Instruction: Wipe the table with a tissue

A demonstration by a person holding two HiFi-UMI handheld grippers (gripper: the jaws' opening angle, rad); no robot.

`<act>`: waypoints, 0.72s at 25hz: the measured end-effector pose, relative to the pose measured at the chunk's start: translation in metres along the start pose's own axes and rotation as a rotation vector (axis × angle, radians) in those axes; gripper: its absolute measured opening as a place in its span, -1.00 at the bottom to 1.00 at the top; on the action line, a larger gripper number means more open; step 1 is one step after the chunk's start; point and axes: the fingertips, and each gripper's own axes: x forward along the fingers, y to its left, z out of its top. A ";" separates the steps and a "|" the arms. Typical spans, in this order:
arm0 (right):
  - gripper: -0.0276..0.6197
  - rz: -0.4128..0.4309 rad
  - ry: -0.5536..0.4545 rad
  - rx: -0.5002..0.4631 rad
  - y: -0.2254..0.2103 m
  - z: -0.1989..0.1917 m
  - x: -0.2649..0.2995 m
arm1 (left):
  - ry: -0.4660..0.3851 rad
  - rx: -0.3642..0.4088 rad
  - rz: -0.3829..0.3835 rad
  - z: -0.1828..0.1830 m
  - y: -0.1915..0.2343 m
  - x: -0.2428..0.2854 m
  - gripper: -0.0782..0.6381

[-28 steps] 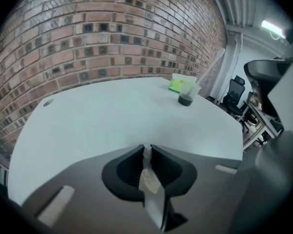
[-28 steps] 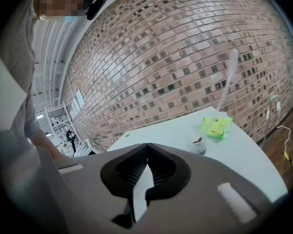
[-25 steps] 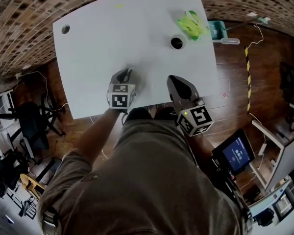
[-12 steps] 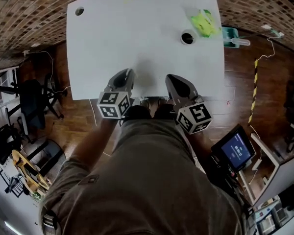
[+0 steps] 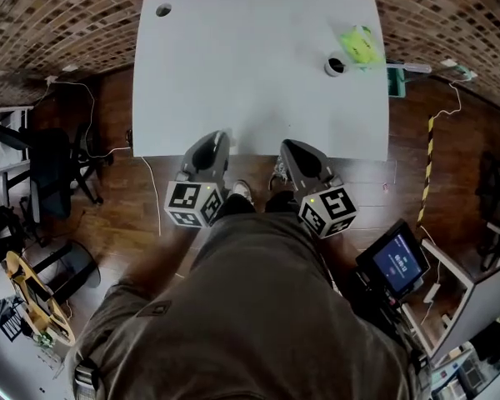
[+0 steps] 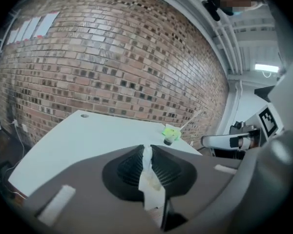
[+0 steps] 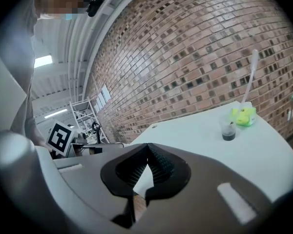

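Head view: I stand at the near edge of the white bench (image 5: 250, 73), with both tools side by side at that edge.
Left tool (image 5: 212, 144): jaws pressed together on a strip of white tissue (image 6: 147, 177); the tissue is in my grip at the bench's near edge.
Right tool (image 5: 293, 150): jaws meeting at the tips, with nothing between them.
Far right corner of the bench: a small cup (image 5: 336, 65) with dark contents, and a green object (image 5: 358, 43) just beside it.

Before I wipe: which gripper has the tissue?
The left gripper: a white tissue is pinched between its closed jaws. The right gripper has its jaws meeting at the tips with nothing between them.
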 end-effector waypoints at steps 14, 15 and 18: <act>-0.88 -0.098 -0.071 -0.045 0.101 -0.032 -0.039 | -0.108 -0.043 -0.071 -0.007 0.016 -0.110 -0.67; -0.88 -0.097 -0.074 -0.052 0.105 -0.031 -0.040 | -0.113 -0.042 -0.071 -0.007 0.016 -0.115 -0.67; -0.88 -0.095 -0.080 -0.075 0.110 -0.026 -0.042 | -0.132 -0.038 -0.065 -0.002 0.016 -0.121 -0.67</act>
